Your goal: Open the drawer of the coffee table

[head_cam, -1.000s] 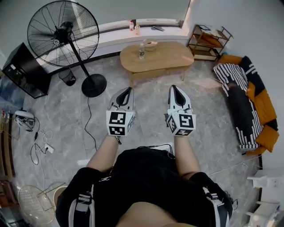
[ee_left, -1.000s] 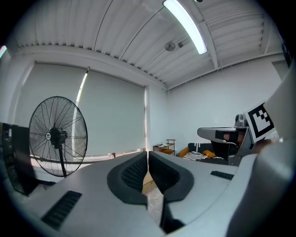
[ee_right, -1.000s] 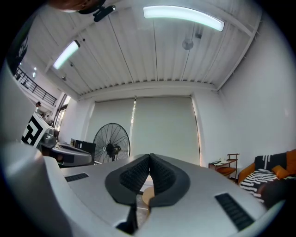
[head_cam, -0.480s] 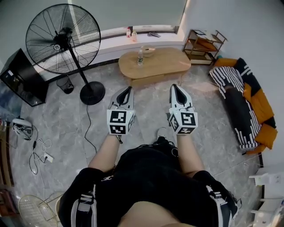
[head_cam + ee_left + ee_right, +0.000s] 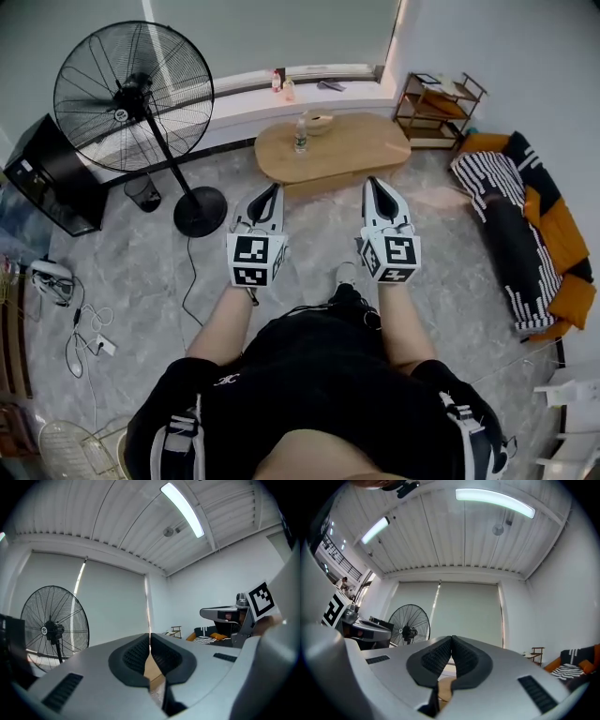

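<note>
A person in black stands on the grey marbled floor (image 5: pixel 141 253) with both forearms held out in front. The left tool (image 5: pixel 271 191) has its two dark ribbed pads pressed together with nothing between them, and the right tool (image 5: pixel 375 184) beside it is closed and empty in the same way. Both point roughly level toward the low oval wooden desk (image 5: pixel 352 145), which stands a short way ahead of them and apart from both tips. On the desk's far side a clear bottle (image 5: pixel 300 137) stands upright, with a small bowl (image 5: pixel 320 120) just behind it. A paler band under the desk's near edge looks like the drawer front (image 5: pixel 319 183), closed flush, though it is too small from here to be sure. To the left a big black pedestal fan (image 5: pixel 131 89) stands on its round base, with a small bin (image 5: pixel 142 190) and a black cabinet (image 5: pixel 54 164) near it. To the right a wooden shelf rack (image 5: pixel 439 98) sits in the corner, and a black and orange sofa (image 5: pixel 548 234) carries a striped blanket (image 5: pixel 492 173).
</note>
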Motion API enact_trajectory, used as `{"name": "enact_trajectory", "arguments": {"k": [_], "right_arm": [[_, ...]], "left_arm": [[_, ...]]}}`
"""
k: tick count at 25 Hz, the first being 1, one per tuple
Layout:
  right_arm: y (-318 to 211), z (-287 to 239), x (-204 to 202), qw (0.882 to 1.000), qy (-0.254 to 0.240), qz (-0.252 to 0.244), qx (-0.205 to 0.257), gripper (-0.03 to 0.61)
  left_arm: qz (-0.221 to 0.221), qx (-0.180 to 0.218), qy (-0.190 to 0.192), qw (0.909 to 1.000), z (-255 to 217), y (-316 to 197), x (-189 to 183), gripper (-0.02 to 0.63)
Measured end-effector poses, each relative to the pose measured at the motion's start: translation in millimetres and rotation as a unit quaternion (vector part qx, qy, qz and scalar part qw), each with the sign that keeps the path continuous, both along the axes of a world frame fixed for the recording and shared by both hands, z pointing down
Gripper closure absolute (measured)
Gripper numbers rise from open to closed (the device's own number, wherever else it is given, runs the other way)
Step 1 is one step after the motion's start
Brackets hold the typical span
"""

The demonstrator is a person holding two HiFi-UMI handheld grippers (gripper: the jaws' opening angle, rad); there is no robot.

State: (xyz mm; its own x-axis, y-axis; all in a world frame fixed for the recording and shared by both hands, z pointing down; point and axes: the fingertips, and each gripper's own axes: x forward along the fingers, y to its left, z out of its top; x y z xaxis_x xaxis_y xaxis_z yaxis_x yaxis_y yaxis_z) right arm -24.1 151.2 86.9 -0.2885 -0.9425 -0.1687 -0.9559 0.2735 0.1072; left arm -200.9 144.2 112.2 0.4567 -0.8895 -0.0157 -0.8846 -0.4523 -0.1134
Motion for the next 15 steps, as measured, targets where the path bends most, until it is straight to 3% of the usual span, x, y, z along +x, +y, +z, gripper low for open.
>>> {"name": "enact_trajectory", "arguments": {"k": [6,15], "right_arm": [[-101.0,27.6,48.6,1.0,-0.019,-0.013,-0.021,0.561],[-322.2,65.2,142.6,0.996,-0.022,-0.041,-0.079,0.561]], "left_arm": [[0.006,-0.022,-0.025,0.9994,27.2,-88.5,55.1,0.588],[-0.037,-0.081,-0.041,0.9952,53.7,-293.7,144.3,0.588]]}}
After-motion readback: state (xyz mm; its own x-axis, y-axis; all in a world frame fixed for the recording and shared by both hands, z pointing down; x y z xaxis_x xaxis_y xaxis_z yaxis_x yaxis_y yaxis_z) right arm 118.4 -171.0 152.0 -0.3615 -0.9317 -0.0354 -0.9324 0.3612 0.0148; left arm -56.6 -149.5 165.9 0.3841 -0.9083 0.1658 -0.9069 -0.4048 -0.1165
